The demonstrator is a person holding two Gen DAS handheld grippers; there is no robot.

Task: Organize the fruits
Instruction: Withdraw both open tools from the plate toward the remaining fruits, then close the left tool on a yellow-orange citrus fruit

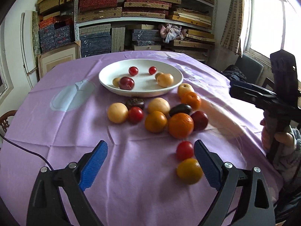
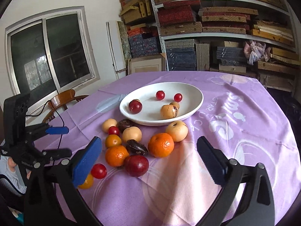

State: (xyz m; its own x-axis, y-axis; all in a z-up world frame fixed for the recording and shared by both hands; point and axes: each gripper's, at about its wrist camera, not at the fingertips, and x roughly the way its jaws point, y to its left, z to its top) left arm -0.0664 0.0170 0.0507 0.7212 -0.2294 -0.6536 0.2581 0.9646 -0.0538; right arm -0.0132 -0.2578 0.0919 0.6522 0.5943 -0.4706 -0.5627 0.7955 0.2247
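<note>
A white plate at the table's back holds two red cherry tomatoes, a dark plum and small yellow fruits. Several loose fruits lie in front of it: oranges, yellow apples, dark passion fruits, a plum. A red tomato and a yellow-orange fruit lie beside the right pad of my left gripper, which is open and empty. My right gripper is open and empty above the cloth, just right of the plum.
A purple cloth covers the round table. Shelves of stacked boxes stand behind. A wooden chair and a window are at the left in the right wrist view. A cable trails over the cloth's left edge.
</note>
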